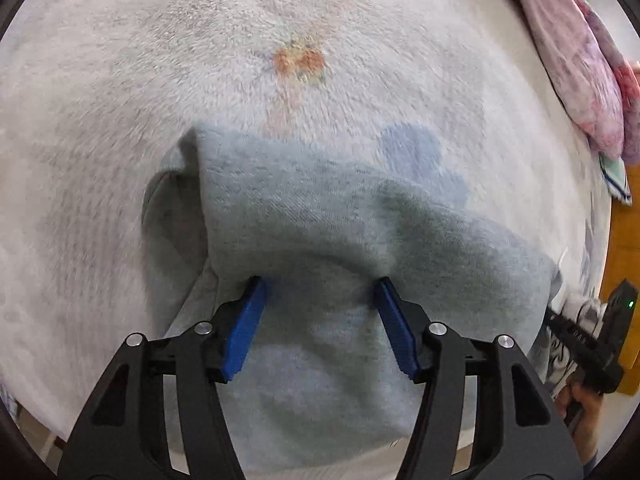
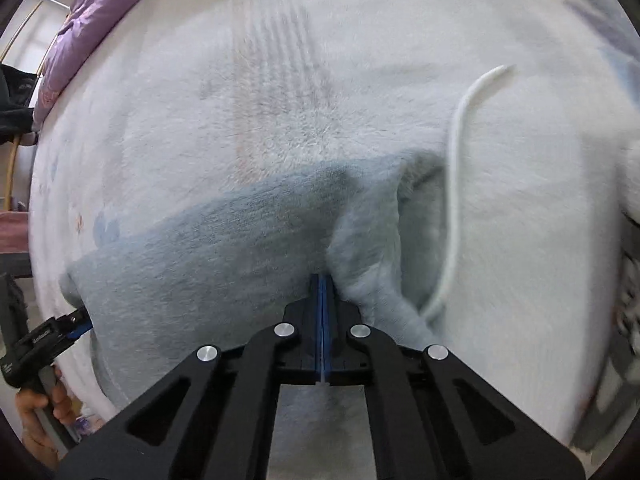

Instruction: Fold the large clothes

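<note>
A pale blue-grey fleece garment [image 1: 320,216] lies bunched on a plush white blanket [image 1: 120,120], directly ahead of both tools. The left gripper [image 1: 319,286] stands wide, its 2 blue ribbed pads [image 1: 244,332] pressed against the soft cloth without pinching it. The right gripper [image 2: 322,280] has its pads pressed together on a fold of the garment's edge. A thin white cord [image 2: 456,128] curves beside it. A purple quilt [image 2: 92,12] borders the blanket.
</note>
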`<move>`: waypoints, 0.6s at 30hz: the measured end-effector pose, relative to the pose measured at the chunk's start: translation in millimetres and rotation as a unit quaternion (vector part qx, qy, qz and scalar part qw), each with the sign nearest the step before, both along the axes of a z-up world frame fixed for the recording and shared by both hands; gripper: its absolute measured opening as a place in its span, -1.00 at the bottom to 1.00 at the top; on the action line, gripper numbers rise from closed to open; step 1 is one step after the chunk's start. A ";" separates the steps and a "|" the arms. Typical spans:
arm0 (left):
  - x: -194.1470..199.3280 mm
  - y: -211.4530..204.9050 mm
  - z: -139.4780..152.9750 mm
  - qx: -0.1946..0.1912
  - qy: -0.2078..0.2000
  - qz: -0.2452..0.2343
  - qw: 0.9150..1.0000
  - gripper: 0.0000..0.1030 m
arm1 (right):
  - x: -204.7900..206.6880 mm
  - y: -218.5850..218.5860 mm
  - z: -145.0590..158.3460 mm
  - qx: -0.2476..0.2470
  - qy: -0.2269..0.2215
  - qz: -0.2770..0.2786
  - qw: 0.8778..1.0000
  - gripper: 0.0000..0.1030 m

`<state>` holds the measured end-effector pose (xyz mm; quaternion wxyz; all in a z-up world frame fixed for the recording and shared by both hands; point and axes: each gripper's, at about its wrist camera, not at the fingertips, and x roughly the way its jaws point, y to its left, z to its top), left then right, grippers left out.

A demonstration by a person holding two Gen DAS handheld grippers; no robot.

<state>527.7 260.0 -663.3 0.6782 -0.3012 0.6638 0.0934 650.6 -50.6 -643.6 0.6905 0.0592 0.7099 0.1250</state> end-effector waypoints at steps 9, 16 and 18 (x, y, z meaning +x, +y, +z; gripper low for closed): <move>16.5 15.6 1.1 -0.008 -0.003 0.062 0.998 0.29 | 5.8 -14.3 -11.0 0.018 0.021 0.029 0.999 -1.00; -33.2 23.5 39.2 -0.040 -0.065 0.099 0.992 0.32 | 8.1 -10.9 32.8 0.000 0.013 0.050 0.999 -0.88; -56.6 27.8 50.5 -0.060 -0.085 0.113 0.988 0.37 | 2.3 5.5 50.9 -0.007 -0.011 0.075 0.997 -0.88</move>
